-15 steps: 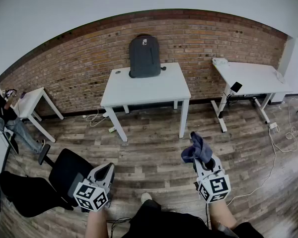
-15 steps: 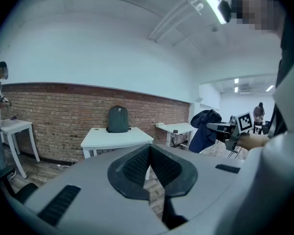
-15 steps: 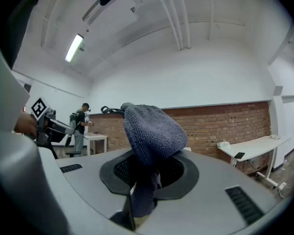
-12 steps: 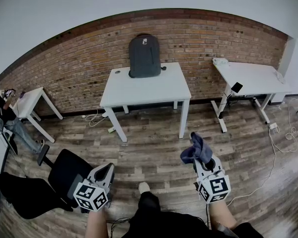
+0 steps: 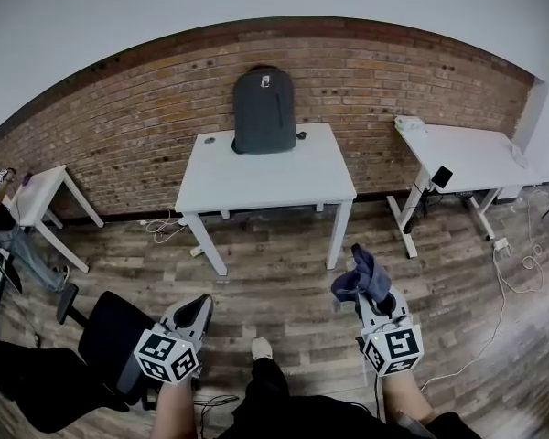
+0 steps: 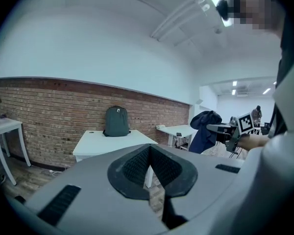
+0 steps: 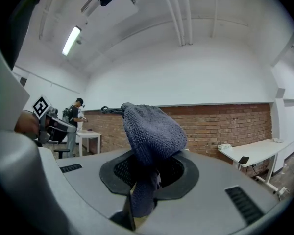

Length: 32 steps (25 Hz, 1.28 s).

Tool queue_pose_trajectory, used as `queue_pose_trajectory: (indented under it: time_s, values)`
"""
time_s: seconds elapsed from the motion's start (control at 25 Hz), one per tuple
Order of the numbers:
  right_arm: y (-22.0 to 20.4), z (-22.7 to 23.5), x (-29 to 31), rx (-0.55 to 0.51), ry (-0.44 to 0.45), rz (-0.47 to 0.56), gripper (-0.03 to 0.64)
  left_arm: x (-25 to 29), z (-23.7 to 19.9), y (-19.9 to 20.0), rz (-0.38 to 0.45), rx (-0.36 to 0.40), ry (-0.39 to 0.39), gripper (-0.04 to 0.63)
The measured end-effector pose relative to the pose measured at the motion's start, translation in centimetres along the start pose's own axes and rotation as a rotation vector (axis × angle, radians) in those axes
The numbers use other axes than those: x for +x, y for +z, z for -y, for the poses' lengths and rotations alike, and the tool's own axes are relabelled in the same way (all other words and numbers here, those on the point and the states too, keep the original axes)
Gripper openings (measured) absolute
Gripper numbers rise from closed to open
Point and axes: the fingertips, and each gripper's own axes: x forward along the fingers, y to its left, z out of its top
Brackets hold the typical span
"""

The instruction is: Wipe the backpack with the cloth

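- Here, left gripper (image 5: 199,305): in your left hand, low over the wood floor (image 5: 284,273), fingers together, nothing between them.
- right gripper (image 5: 368,298): in your right hand, level with the left one, fingers clamped on the cloth (image 5: 360,276).
- cloth: dark blue, knitted, bunched; it stands up out of the fingers and over their tips.
- backpack (image 5: 263,111): grey, upright at the back edge of the white tabletop (image 5: 265,170), against the brick wall (image 5: 128,131); well apart from both grippers.
- chair (image 5: 105,337): black, just beside your left gripper.
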Motion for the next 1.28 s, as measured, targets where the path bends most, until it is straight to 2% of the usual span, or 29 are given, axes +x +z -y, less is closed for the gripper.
queue_pose_trajectory:
  time_s: [0.32,0.72,1.04,1.28]
  values:
    - [0.6,0.6,8.8,0.007,-0.011,-0.026,0.064,6.0,-6.5,2.1,-0.027,-0.018,-0.029,-0.005]
    - [1.4,-0.2,19.3,-0.011,-0.052,-0.037,0.064,12.8,-15.8,5.0,-0.017,-0.016,-0.076,-0.005]
    - [2.3,-0.9,26.9,-0.026,-0.083,-0.027,0.064,16.5,-23.1,6.8,0.003,-0.015,-0.089,-0.006]
    - [2.5,-1.8,30.5,-0.028,-0.106,-0.017,0.064,18.8,-27.4,7.0,-0.004,-0.020,-0.096,-0.005]
